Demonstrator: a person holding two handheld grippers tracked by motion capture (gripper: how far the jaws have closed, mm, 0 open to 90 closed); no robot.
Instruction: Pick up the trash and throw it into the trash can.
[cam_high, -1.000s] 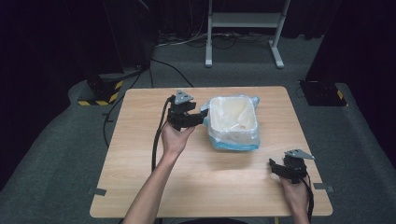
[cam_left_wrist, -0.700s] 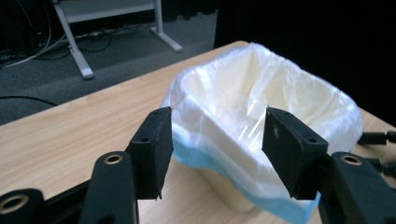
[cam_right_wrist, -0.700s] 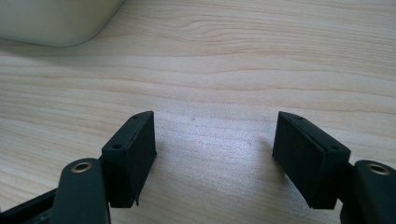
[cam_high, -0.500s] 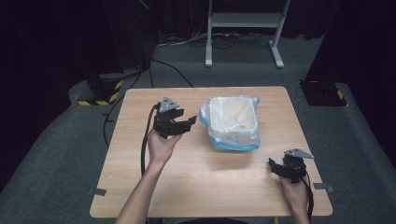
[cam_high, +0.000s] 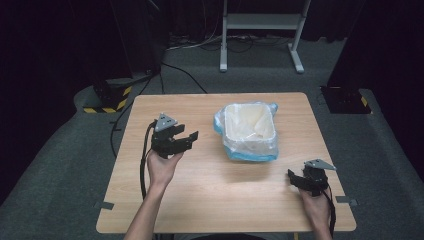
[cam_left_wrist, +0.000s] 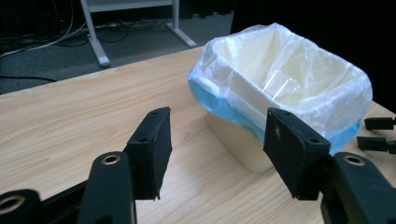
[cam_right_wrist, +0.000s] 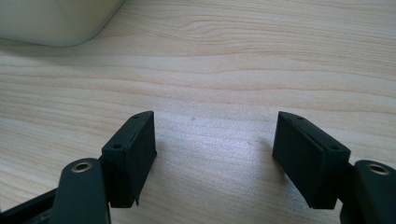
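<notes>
Since both pairs of jaws stand apart with nothing between them, we hold nothing yet. The lined bin (cam_left_wrist: 280, 93) sits just ahead and to the right of our left gripper (cam_left_wrist: 217, 154), and ahead-left of our right gripper (cam_right_wrist: 215, 158). We judge the bin light and stiff, its plastic liner (cam_high: 220, 120) thin, slippery and tearable; we would pinch the rim, liner and wall together.

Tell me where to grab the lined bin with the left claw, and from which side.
Probably best is the bin's near long rim wall, approached from the left claw's side. The bin stands upright and open-topped, so one pad can go inside and one outside. The bag folded over that rim would get pinched too.
</notes>
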